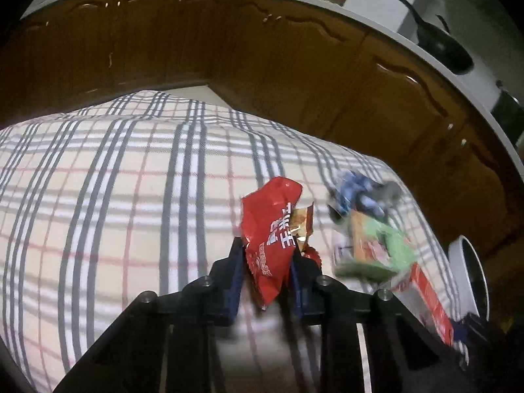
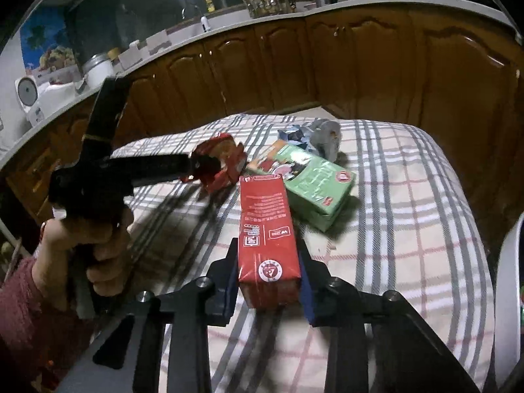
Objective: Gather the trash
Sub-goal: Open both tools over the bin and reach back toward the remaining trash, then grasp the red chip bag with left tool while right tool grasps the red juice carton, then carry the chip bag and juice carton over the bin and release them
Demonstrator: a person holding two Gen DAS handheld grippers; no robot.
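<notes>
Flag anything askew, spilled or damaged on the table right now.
Nothing spilled. The green carton lies tipped on its side on the plaid cloth, with a crumpled blue-grey wrapper behind it. The left gripper pinches a crinkled red snack bag; the right gripper clamps a red carton.

red wrapper — crumpled, pinched in left tongs | red carton — lengthwise in right tongs | green carton — lying on table | blue-grey wrapper — crumpled, behind it

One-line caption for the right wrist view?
Right gripper clamps a red carton above the plaid cloth.
</notes>
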